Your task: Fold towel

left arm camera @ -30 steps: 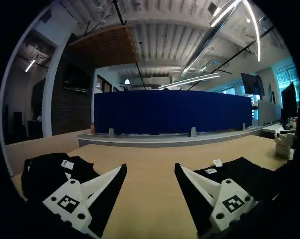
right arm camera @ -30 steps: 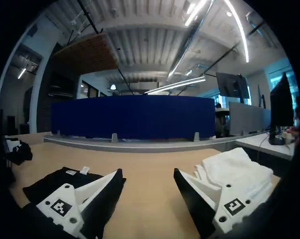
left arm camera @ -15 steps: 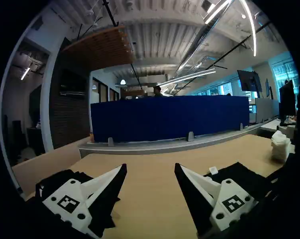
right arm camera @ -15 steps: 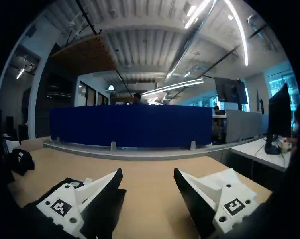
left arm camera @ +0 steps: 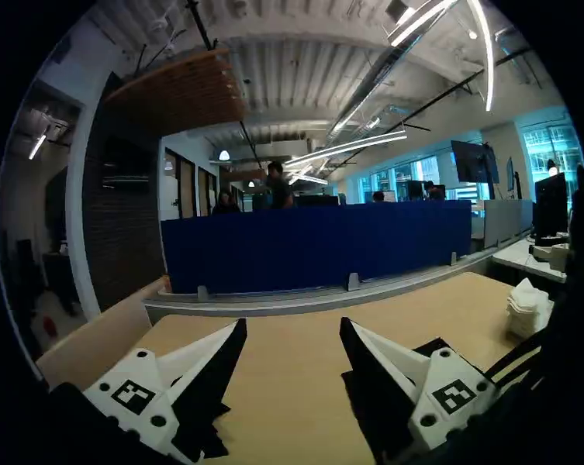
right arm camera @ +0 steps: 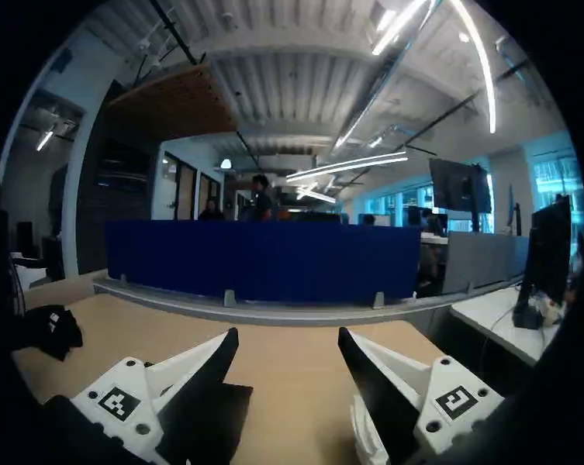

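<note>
Left gripper view: left gripper [left arm camera: 292, 322] jaws released, empty; black towel [left arm camera: 433, 344] lies behind one finger. Right gripper view: right gripper [right arm camera: 288, 332] jaws released; white towel [right arm camera: 359, 428] lies below.

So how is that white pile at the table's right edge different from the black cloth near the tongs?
The white pile is pale and stacked tall; the black cloth is dark and lies low. The white pile sits in plain sight, the black cloth partly hidden behind the left tongs. Both rest on the wooden table, ungripped.
</note>
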The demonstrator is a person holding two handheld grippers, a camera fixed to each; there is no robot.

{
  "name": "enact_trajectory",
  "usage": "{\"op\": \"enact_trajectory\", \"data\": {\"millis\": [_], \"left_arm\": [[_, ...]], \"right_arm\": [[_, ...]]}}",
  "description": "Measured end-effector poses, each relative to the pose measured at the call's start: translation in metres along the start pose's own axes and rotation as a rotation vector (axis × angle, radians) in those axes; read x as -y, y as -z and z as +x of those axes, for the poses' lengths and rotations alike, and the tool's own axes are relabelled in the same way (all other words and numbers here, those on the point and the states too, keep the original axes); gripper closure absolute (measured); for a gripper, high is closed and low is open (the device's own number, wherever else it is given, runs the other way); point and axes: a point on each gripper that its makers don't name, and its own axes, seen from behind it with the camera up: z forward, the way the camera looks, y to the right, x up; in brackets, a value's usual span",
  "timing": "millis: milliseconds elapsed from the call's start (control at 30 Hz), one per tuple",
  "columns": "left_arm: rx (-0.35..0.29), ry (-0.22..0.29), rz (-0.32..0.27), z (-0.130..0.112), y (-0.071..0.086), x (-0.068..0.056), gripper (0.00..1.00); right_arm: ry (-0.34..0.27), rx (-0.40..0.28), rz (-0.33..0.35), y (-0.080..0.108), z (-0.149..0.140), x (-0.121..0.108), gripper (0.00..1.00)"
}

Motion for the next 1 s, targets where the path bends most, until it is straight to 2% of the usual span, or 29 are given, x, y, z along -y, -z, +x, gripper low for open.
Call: {"op": "enact_trajectory", "data": {"millis": [167,367,467,567,700,1000], "left_arm": [[0.058,-0.016,-0.081,-0.001,0.003,-0.019,0.12],[0.125,-0.029,-0.219,-0.006,0.01,-0.048,0.12],[0.16,-0.037,-0.282,-0.009,0.014,-0.059,0.12],[0.185,-0.032,-0.317,-0.013,0.018,-0.065,0.12],[0.208,-0.03,-0.343,-0.019,0.02,-0.07,0.12],[0.272,-0.094,-0.396,-0.056,0.022,-0.091,0.12]], "right_arm": [[0.037,0.069,0.075,-0.001,0.0,0.016,0.0],[0.087,0.164,0.21,0.004,-0.002,0.048,0.0],[0.117,0.204,0.274,0.008,-0.004,0.063,0.0],[0.13,0.225,0.329,0.011,-0.005,0.074,0.0],[0.143,0.245,0.358,0.016,-0.01,0.078,0.0],[0.164,0.319,0.402,0.019,-0.05,0.086,0.0]]}}
